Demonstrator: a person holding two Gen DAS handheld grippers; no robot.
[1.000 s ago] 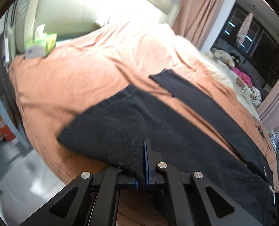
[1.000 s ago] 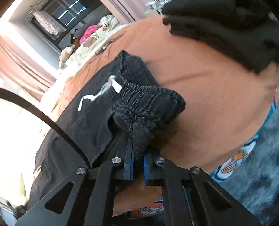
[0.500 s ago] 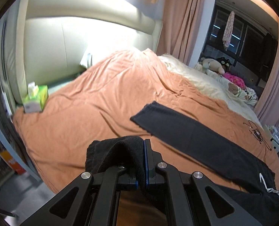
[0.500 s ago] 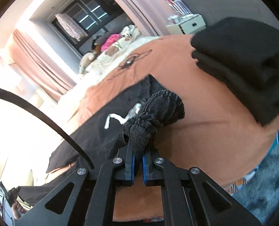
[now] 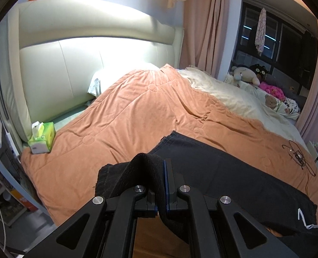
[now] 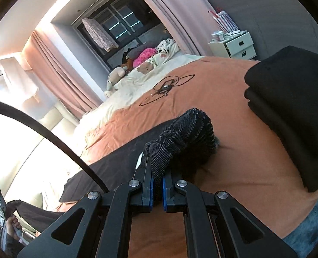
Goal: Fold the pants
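The black pants (image 5: 234,178) lie across the orange bedspread (image 5: 137,116), one leg stretched flat toward the foot of the bed. A second ago both legs lay spread and flat; now the near leg's cuff is lifted off the cover and bunched between the left gripper (image 5: 162,185) tongs, which are clamped tight on it. The left view has swung up since then, now taking in the whole headboard (image 5: 72,64). The right gripper (image 6: 157,190) is clamped on the gathered elastic waistband (image 6: 180,137), raised clear of the bedspread where earlier it sat lower against the cloth; the white drawstring (image 6: 139,161) hangs just beside the tongs.

Both grippers point forward over the bed, the right rolled sideways.

A stack of folded black garments (image 6: 292,111) sits near the waistband, apart from it. A green tissue box (image 5: 42,137) rests at the bedspread's corner; its print is too small to read. No other writing is legible.
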